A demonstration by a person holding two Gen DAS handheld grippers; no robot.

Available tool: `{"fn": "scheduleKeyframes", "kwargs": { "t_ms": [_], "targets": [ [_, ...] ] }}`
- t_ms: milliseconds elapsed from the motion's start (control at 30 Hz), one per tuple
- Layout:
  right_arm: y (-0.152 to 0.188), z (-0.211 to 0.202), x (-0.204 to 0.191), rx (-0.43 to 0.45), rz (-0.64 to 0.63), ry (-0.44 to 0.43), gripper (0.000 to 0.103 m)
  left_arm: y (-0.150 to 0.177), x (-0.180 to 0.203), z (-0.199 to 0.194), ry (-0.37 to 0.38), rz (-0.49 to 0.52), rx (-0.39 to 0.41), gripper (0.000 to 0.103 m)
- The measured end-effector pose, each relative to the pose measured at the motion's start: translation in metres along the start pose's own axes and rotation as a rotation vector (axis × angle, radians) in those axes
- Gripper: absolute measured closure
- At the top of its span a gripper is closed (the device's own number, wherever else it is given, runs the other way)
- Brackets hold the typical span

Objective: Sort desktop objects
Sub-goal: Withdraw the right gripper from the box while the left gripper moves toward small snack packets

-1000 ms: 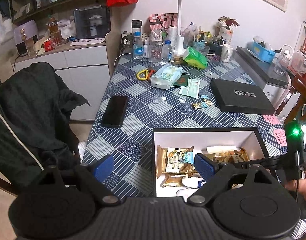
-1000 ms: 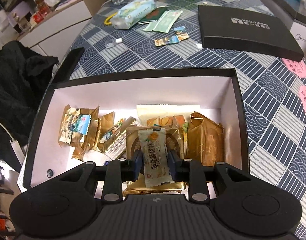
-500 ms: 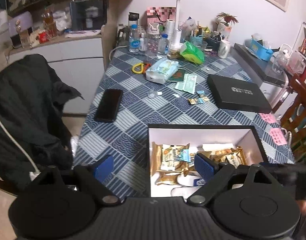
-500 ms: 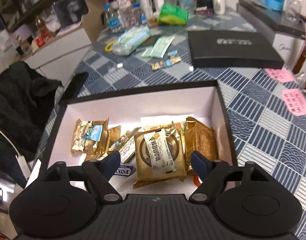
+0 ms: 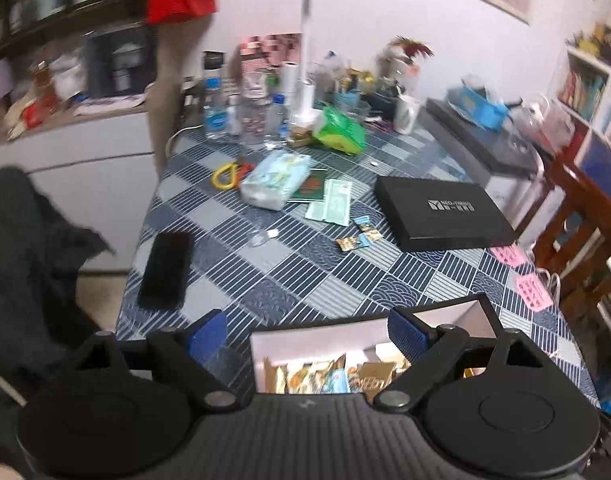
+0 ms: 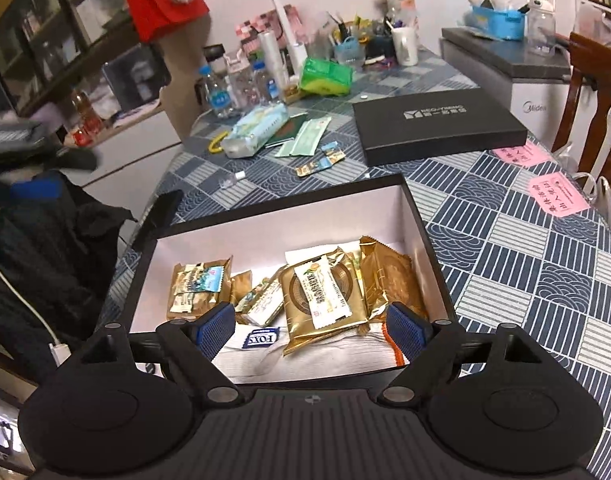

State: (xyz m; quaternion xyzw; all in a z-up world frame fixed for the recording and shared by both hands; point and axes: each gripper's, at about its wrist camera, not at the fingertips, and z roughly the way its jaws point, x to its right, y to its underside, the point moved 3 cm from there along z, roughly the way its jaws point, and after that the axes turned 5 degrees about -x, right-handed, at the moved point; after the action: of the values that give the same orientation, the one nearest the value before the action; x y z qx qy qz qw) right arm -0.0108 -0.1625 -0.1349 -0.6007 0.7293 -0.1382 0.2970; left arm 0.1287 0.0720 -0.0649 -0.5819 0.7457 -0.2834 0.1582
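Both hand-held grippers, left and right, hang released above the black snack-filled cardboard box, wrappers gathered inside for sorting.

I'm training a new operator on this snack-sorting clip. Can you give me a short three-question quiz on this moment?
1. True or false: the right tool grips the white snack bar.
2. Which lies nearest the loose candies? A) black phone B) green sachets C) pink notes
3. Fill in: the flat black lid lies on the table, ____ the open box.

Key: 1 false, both tools are open and the bar rests on a gold packet in the box; 2 B, the green sachets; 3 beyond.
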Motion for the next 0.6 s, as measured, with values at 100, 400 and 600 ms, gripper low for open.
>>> {"fn": "scheduleKeyframes", "kwargs": {
  "t_ms": [100, 400, 600],
  "targets": [
    [-0.004, -0.001, 0.003, 0.004, -0.012, -0.015, 0.020, -0.022, 0.009, 0.019, 0.010, 0.009, -0.026, 0.000],
    [-0.017, 0.018, 0.020, -0.023, 0.009, -0.105, 0.020, -0.083, 0.033, 0.101, -0.016, 0.108, -0.101, 0.000],
    [-0.023, 0.027, 0.023, -0.033, -0.021, -0.137, 0.020, -0.108, 0.063, 0.181, 0.003, 0.288, -0.201, 0.000]
  ]
}}
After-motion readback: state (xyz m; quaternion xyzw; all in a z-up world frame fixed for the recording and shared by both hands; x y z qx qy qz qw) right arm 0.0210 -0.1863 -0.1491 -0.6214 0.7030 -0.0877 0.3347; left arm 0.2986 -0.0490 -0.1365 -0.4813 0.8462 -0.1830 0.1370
